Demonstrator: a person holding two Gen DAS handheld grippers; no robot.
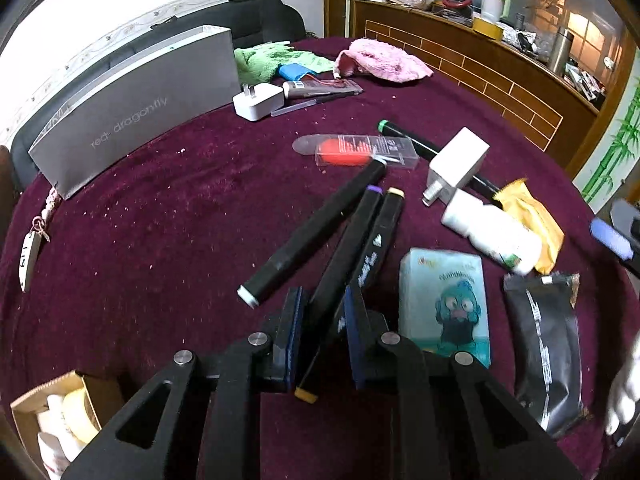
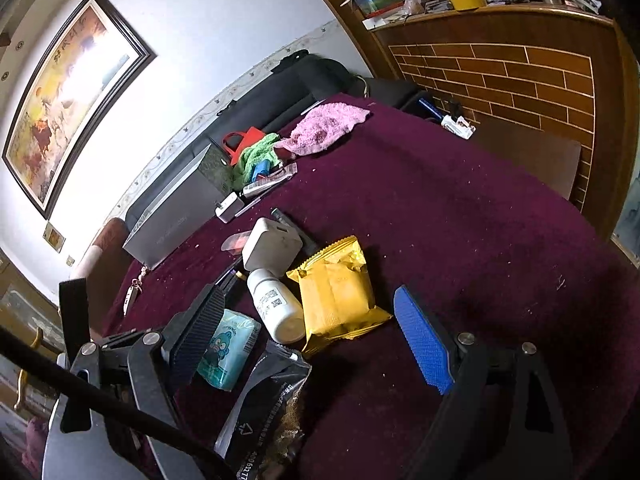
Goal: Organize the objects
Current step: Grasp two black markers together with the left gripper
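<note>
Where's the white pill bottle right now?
The white pill bottle lies on its side near the middle of the right wrist view, between the yellow snack packet and the blue tissue pack, below the white charger.

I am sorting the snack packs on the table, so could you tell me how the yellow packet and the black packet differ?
The yellow packet is squarish and puffy; the black packet is longer and narrower. The yellow packet looks plain, while the black packet carries white print. The yellow packet lies beside the white bottle; the black packet lies nearer both grippers. Both are sealed, with crimped ends, and lie flat on the maroon cloth.
</note>
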